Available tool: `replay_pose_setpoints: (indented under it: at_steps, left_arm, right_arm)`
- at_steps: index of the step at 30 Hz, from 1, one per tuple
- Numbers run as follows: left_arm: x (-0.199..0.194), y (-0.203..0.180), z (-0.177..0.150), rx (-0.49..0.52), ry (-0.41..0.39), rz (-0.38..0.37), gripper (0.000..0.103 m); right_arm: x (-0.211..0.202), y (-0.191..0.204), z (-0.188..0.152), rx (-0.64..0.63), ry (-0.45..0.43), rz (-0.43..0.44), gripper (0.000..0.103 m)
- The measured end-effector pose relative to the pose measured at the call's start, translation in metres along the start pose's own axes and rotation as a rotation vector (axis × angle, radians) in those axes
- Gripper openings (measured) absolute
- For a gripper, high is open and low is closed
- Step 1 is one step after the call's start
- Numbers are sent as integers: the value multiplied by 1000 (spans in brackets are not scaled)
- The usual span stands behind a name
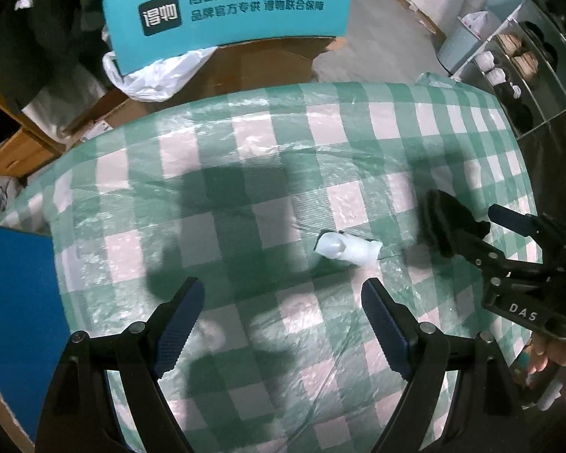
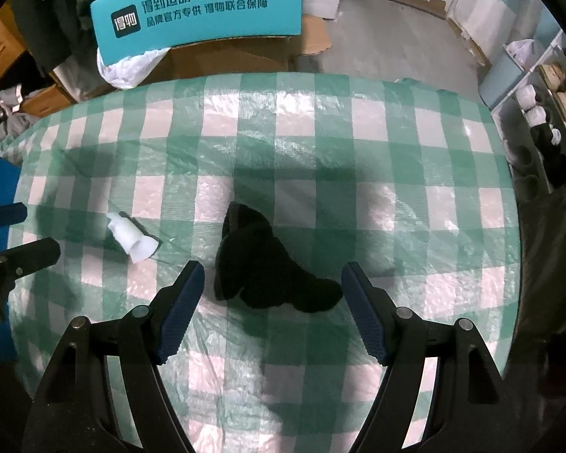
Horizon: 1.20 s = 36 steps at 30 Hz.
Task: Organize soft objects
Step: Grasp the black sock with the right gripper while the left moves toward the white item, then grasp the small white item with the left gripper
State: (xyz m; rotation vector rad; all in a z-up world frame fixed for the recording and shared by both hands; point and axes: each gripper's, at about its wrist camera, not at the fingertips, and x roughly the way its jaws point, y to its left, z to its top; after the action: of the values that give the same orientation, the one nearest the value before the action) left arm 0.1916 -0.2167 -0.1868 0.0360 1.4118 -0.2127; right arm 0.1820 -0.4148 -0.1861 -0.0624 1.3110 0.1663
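Black sock [image 2: 268, 264] lies crumpled on the checked worktop [image 2: 396, 132], between our right tool's [image 2: 271, 313] released jaws; a white roll [image 2: 132, 238] sits just left. Our left tool [image 1: 283, 324] hovers released. We judge pickup comes next: lower, then clench.

Left gripper [image 1: 283, 298] fingers spread above checked cloth [image 1: 245, 151], white sock [image 1: 345, 249] beyond, black sock [image 1: 447, 222] right
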Motion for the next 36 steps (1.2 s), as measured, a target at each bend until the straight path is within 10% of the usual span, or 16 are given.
replay_pose_setpoints:
  at_steps: [13,23,36]
  left_arm:
    - [19,-9,11,-38,23,-52,87]
    - [30,-16,13,-64,37,-64,87]
    - [42,-39,18,-30,31,-42,87]
  right_arm:
    - [21,5,7,-17,18,-15,75]
    - [27,10,4,-35,48,-12,36]
    - [-2,-9,-10,81,28,15,36]
